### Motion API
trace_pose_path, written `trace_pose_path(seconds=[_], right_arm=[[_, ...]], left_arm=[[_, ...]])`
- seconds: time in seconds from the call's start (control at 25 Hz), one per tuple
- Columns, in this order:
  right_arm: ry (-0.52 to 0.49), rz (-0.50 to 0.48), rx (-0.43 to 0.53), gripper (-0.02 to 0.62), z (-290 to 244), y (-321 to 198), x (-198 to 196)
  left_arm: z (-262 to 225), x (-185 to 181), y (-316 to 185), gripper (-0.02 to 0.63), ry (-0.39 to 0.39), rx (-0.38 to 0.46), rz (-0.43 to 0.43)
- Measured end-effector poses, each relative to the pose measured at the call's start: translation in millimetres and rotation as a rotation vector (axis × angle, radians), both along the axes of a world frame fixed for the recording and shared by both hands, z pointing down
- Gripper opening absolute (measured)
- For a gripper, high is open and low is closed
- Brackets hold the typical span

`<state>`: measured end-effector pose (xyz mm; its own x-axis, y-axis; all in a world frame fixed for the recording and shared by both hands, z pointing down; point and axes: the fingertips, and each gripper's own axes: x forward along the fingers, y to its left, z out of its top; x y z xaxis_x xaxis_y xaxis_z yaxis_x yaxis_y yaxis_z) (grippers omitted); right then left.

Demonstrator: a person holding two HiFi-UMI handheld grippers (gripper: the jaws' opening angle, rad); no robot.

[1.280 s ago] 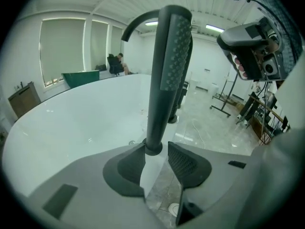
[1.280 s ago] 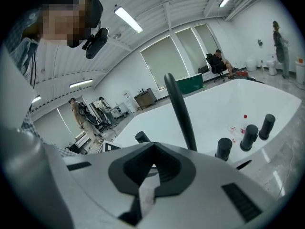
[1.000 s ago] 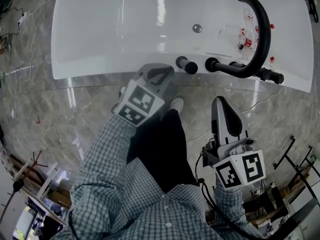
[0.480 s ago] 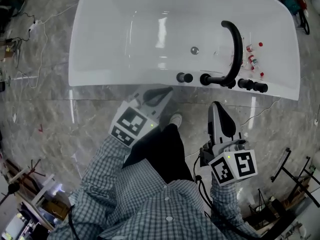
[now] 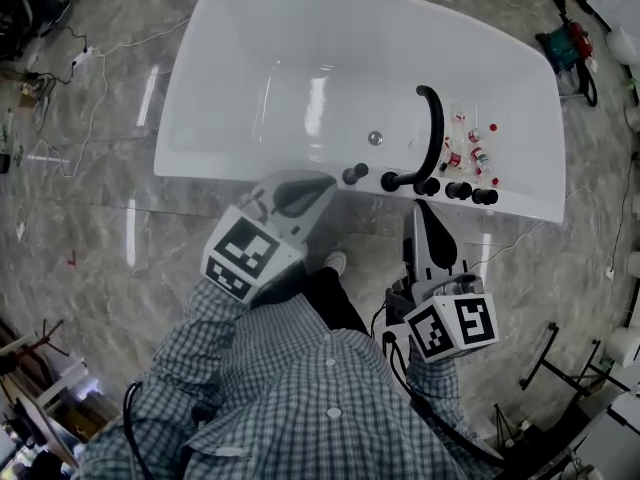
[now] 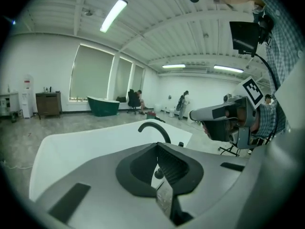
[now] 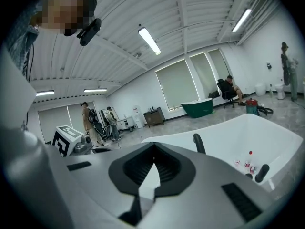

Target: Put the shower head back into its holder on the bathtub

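Hovering over the marble floor [image 5: 100, 228], the left gripper [image 5: 327, 180] and right gripper [image 5: 418, 208] are both keeping their jaws pressed together on nothing. The black shower head [image 5: 354, 175] is standing at the white bathtub's [image 5: 290, 48] near rim, just left of the arched spout [image 5: 432, 133], apart from both tools.

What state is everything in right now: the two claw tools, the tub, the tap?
Left gripper: shut, empty.
Right gripper: shut, empty.
Bathtub: no water in it.
Faucet spout: arched over the tub, not running.
Small bottles: scattered inside the tub, near the spout.
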<state>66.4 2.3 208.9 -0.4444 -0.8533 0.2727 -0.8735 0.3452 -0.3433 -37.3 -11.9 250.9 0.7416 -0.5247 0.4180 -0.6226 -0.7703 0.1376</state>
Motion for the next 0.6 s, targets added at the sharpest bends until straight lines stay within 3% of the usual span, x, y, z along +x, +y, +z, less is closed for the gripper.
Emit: trace_pose_path(seconds=[0.2,0.6], right_arm=[[0.017,0.009,0.076,0.006,-40.2,2.9,6.0],[0.013,0.022,0.186,0.008,-89.3,10.6,6.4]], left_arm=[[-43.2,-0.8,13.9,0.009,0.078,0.033,-0.019],[-92.2,-20.2,25.6,0.009,0.118,0.098,-0.042]])
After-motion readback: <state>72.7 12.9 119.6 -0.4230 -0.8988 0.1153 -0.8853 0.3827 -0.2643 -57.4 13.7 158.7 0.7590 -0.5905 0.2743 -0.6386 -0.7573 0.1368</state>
